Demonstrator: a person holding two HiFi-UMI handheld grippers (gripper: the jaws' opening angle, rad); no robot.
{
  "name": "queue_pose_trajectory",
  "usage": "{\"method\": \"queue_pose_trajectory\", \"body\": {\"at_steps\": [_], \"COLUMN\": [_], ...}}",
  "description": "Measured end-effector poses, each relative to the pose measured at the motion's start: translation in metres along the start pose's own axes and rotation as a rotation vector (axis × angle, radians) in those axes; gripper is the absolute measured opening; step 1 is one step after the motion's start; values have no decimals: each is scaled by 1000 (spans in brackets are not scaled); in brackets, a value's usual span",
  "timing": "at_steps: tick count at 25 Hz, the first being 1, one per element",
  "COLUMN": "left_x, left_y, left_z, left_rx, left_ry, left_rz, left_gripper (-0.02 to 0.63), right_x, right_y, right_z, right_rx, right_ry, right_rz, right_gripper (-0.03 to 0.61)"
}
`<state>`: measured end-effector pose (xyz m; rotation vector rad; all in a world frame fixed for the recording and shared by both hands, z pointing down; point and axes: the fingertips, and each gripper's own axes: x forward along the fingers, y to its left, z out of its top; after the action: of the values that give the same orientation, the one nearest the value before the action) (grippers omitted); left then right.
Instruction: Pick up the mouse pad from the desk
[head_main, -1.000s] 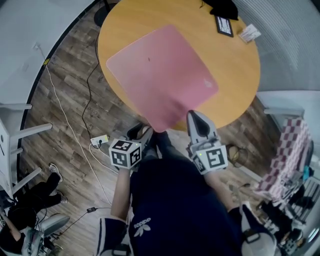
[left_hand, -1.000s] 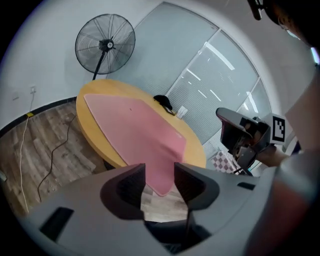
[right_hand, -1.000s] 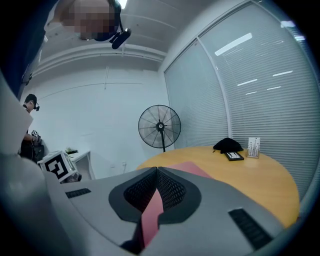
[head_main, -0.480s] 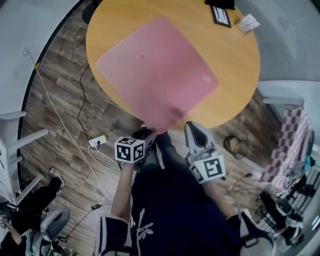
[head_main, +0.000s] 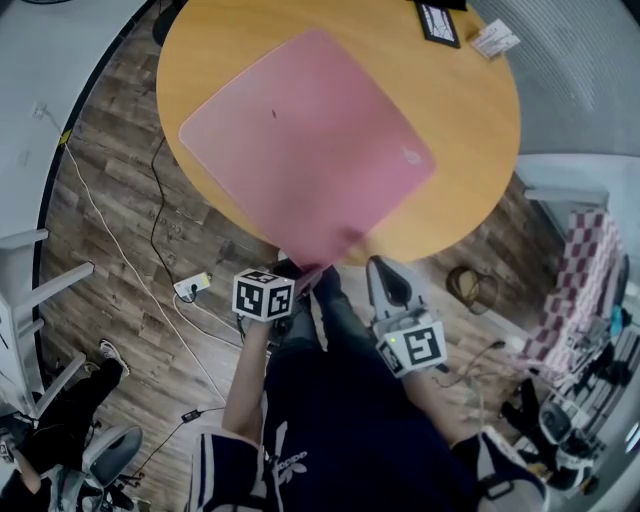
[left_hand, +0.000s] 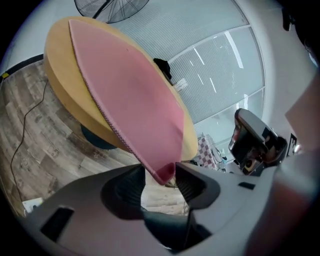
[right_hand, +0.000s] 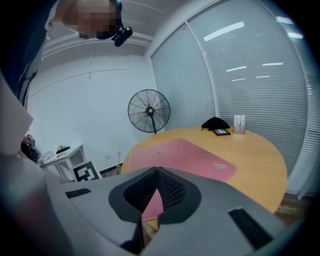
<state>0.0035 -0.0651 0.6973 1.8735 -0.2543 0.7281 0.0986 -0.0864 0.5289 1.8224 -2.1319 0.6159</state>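
A large pink mouse pad (head_main: 300, 140) lies on the round wooden table (head_main: 470, 150), and its near corner hangs over the table's edge. In the left gripper view the pad (left_hand: 130, 95) droops down between the jaws of my left gripper (left_hand: 160, 167). Those jaws stand open, with a gap on each side of the corner. In the head view the left gripper (head_main: 305, 272) sits just under that corner. My right gripper (head_main: 383, 268) hovers to the right of the corner, below the table's rim. Its jaws (right_hand: 156, 170) meet at the tips with nothing between them, and the pad (right_hand: 195, 155) lies beyond.
A black object, a small dark frame (head_main: 438, 22) and a white card (head_main: 497, 40) lie at the table's far edge. A standing fan (right_hand: 149, 111) is behind the table. A power strip (head_main: 195, 285) and cables lie on the wooden floor. A checked cloth (head_main: 580, 290) is at the right.
Both grippers have sunk a little and drawn back below the table's near edge. The pad lies as before, with its corner over the edge.
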Motion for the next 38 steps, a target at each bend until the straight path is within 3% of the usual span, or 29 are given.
{"method": "queue_pose_trajectory", "body": {"at_steps": [8, 12, 18, 23, 28, 38], "left_x": [9, 7, -1, -6, -13, -31], "left_y": [-6, -15, -22, -32, -38, -55], "left_z": [5, 8, 12, 20, 28, 68], "left_rx": [5, 7, 67, 135, 201, 231], "left_ry": [42, 28, 7, -19, -73, -242], "left_rz": [-40, -70, -46, -40, -29, -54], "left_gripper": [171, 70, 21, 20, 20, 21], "right_x": [-4, -5, -9, -10, -8, -3], "right_y": [-9, -14, -13, -18, -16, -17], "right_z": [-1, -1, 5, 4, 14, 37], "right_rx": [2, 9, 11, -15, -12, 4], "right_ry": [-6, -11, -29, -24, -48, -101], "right_rz": [-8, -8, -4, -7, -2, -16], "right_gripper": [3, 3, 3, 3, 3, 3]}}
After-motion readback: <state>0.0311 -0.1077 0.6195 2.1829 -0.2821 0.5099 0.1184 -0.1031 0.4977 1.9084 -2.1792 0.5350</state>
